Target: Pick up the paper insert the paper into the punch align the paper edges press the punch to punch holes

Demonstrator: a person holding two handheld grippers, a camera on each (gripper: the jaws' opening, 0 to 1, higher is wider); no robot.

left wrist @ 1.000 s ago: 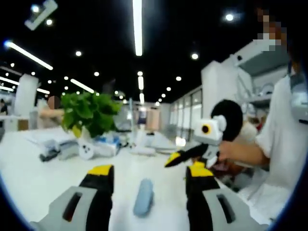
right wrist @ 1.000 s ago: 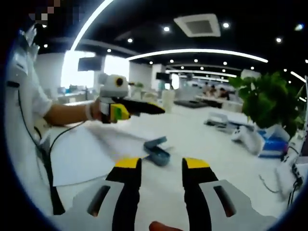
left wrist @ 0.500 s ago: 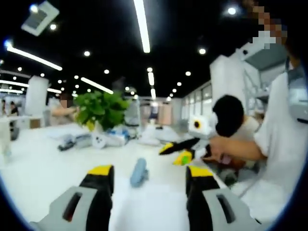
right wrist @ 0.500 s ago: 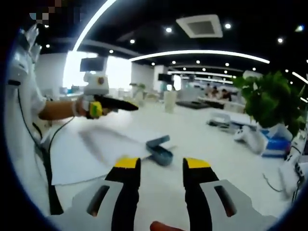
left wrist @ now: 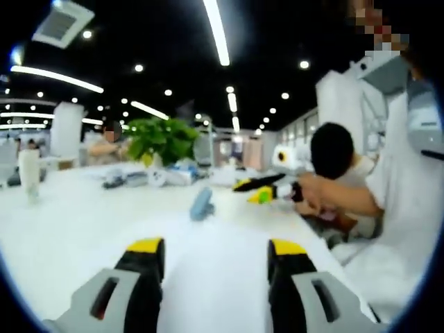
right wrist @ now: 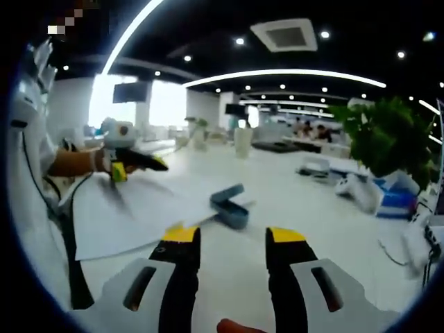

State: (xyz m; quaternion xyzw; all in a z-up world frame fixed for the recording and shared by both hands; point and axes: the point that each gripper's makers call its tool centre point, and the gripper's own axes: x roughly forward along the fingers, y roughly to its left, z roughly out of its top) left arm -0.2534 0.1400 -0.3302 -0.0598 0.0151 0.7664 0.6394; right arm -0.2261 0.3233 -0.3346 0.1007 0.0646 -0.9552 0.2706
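**Both grippers hovering, paper lying flat beside the punch**

The left gripper (left wrist: 215,250) and the right gripper (right wrist: 226,239) are each showing yellow-tipped black jaws spread wide, gripping nothing. The paper (right wrist: 132,215) — a thin white sheet — is lying flat on the smooth white table (right wrist: 312,208), one edge touching the punch (right wrist: 229,207), a small rounded blue-grey body with its hinged lever tilting upward. Leafy green plant (right wrist: 381,142) is standing well apart.

Punch (right wrist: 229,207) on table (right wrist: 305,208), touching paper (right wrist: 139,215); plant (right wrist: 385,142) behind.
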